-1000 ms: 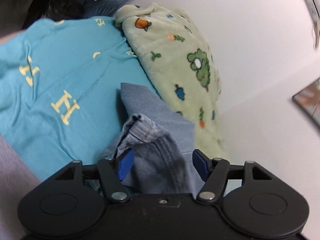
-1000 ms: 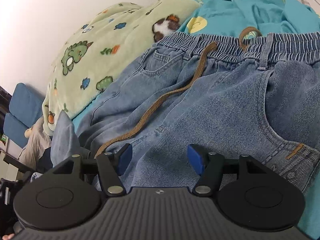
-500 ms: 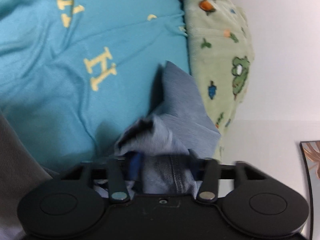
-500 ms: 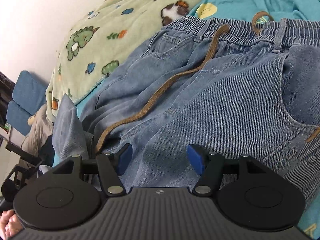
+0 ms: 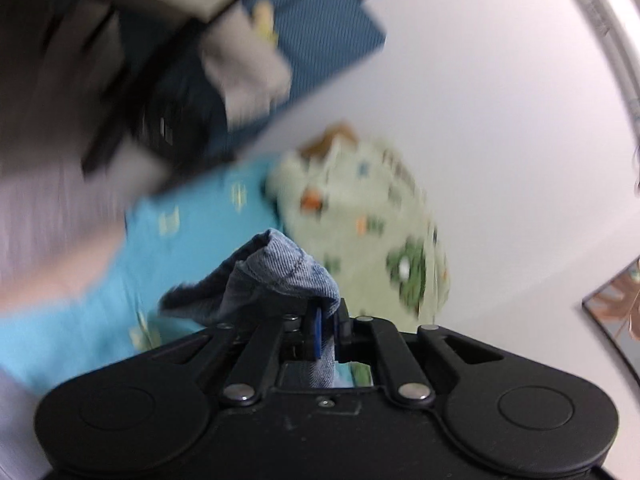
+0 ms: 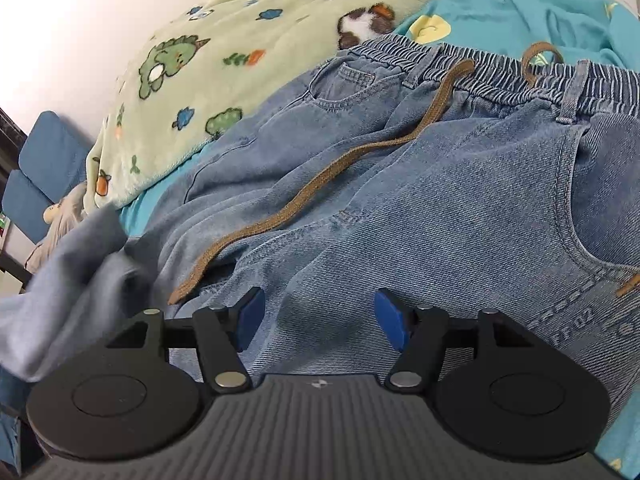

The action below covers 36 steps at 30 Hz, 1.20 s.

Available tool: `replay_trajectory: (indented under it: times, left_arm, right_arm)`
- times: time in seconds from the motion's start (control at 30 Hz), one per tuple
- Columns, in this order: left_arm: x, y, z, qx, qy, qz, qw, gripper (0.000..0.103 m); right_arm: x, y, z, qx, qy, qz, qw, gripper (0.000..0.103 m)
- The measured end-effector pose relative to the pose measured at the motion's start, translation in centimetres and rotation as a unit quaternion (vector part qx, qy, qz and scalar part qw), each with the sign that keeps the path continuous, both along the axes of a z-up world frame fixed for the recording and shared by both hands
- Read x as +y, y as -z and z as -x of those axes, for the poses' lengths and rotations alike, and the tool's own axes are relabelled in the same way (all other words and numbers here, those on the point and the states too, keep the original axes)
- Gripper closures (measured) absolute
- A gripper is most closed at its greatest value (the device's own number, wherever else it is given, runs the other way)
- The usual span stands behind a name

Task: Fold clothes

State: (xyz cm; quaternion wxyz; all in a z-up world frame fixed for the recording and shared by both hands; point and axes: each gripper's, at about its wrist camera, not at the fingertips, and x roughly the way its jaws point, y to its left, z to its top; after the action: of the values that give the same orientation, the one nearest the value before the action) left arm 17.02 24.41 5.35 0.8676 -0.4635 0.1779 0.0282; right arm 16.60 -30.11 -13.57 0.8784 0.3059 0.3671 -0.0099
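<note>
the left tongs point(image 5: 326, 330) are pinched together on a hem of the jeans point(image 6: 400, 184), a bunched fold of denim point(image 5: 276, 276) standing up out of the blue pads and draping over to one side of them. the left wrist view is heavily motion-blurred, so beyond that fold only rough shapes read: the turquoise sheet point(image 5: 180, 264) with yellow letters lies behind the denim, the pale green blanket point(image 5: 360, 220) with small animal prints lies beside the sheet against the white wall point(image 5: 500, 120), and a blue cushion point(image 5: 328, 40) sits farther back than the blanket. the right tongs point(image 6: 320, 320) are spread wide with nothing between them, low over the jeans, both blue pads point(image 6: 250, 318) just clear of the cloth as far as can be told. the jeans lie spread on the turquoise sheet point(image 6: 500, 12), their elastic waistband point(image 6: 500, 68) at the far end from the right tongs, and a brown drawstring point(image 6: 320, 184) trails diagonally from the waistband down across the front toward the tongs, with a second loop of it standing up at the waistband. a front pocket of the jeans is open toward the right of the drawstring. left of the drawstring a lifted, blurred length of lighter denim point(image 6: 68, 272) rises past the edge of the right tongs. the green blanket point(image 6: 224, 52) lies along the far side of the jeans.
</note>
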Motion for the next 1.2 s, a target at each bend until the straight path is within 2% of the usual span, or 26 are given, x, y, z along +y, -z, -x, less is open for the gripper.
replay_trajectory:
  times: [0.1, 0.2, 0.27, 0.37, 0.53, 0.7, 0.83, 0.97, 1.1, 1.2]
  left_arm:
    - [3.5, -0.3, -0.3, 0.001, -0.053, -0.037, 0.9979, 0.099]
    - [7.0, -0.6, -0.5, 0.001, -0.106, -0.074, 0.9915, 0.099]
    - [9.2, 0.7, -0.9, 0.019, -0.133, -0.095, 0.9864, 0.099]
    - [12.9, 4.4, -0.8, 0.055, -0.170, -0.069, 0.9815, 0.099]
    - [17.4, 12.0, 1.1, 0.116, -0.198, -0.011, 0.9731, 0.099]
    - [19.1, 17.9, 3.2, 0.153, -0.175, 0.039, 0.9718, 0.099]
    - [18.9, 16.7, 5.9, 0.135, -0.116, 0.062, 0.9821, 0.093]
    - [18.5, 15.2, 8.7, 0.115, -0.054, 0.082, 0.9885, 0.077]
    - [17.9, 13.7, 11.9, 0.105, 0.001, 0.099, 0.9896, 0.061]
    - [16.6, 12.8, 15.5, 0.129, 0.015, 0.103, 0.9861, 0.055]
  right_arm:
    - [0.3, 0.1, 0.0, 0.003, -0.005, 0.013, 1.000, 0.039]
    - [0.7, 0.1, -0.2, 0.003, -0.011, 0.026, 1.000, 0.038]
    - [0.8, 0.2, -0.3, 0.003, -0.015, 0.031, 0.999, 0.038]
    - [0.9, 0.2, -0.4, 0.001, -0.017, 0.036, 0.999, 0.038]
    - [1.4, 0.1, -0.7, -0.002, -0.020, 0.051, 0.999, 0.038]
    - [1.8, -0.2, -0.9, -0.004, -0.026, 0.069, 0.997, 0.038]
    - [1.8, -0.8, -0.7, -0.008, -0.031, 0.072, 0.997, 0.038]
    - [1.8, -1.4, -0.6, -0.011, -0.035, 0.075, 0.997, 0.039]
    - [1.5, -3.0, 0.5, -0.029, -0.037, 0.081, 0.996, 0.039]
    - [0.0, -4.7, 2.0, -0.048, -0.023, 0.041, 0.998, 0.039]
